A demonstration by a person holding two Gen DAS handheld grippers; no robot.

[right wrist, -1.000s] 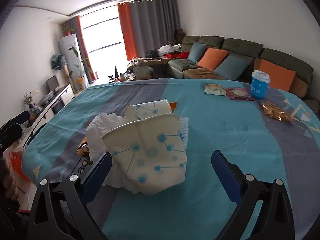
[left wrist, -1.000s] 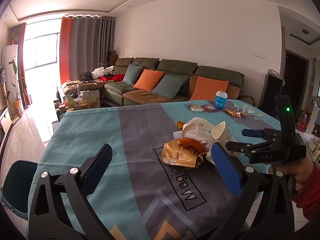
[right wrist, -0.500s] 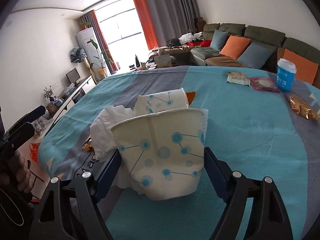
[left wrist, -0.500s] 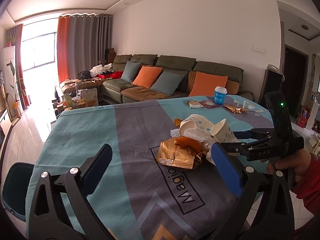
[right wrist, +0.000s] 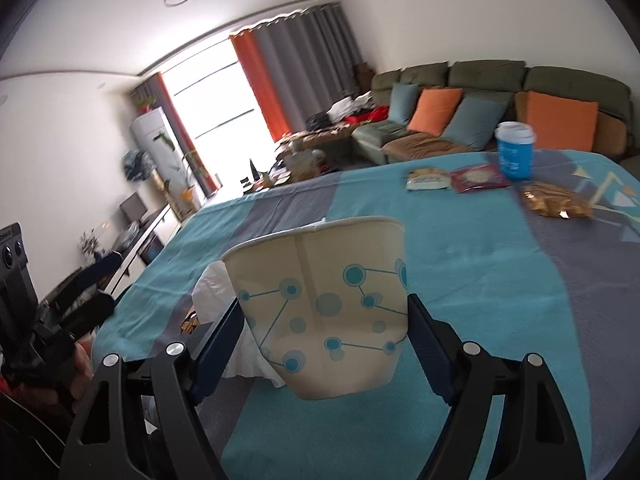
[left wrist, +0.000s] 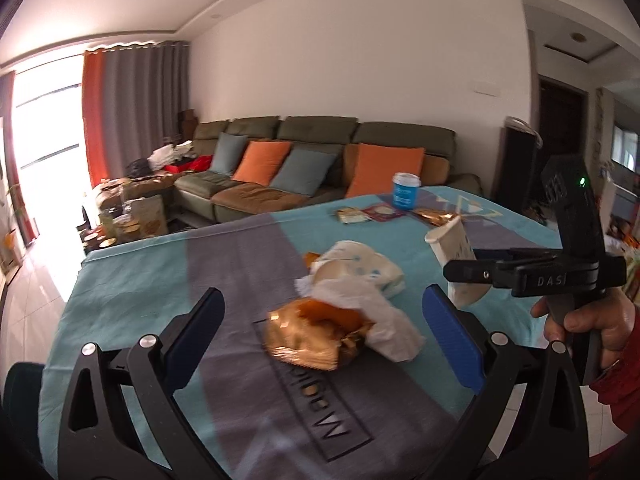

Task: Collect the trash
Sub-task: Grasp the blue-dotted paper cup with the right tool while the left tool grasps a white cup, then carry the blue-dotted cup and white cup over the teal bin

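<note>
**Paper cup pinched and off the table**

The right gripper has just closed its jaws on a paper cup in the lower middle of the right wrist view, both pads pressing its sides. The cup looks light, thin and easily crushed, so a gentle squeeze at mid-wall seems best. The left gripper stands wide open and empty over a gold wrapper, a tissue and a second cup on the table. The wrapper likely crinkles and slips.
</note>
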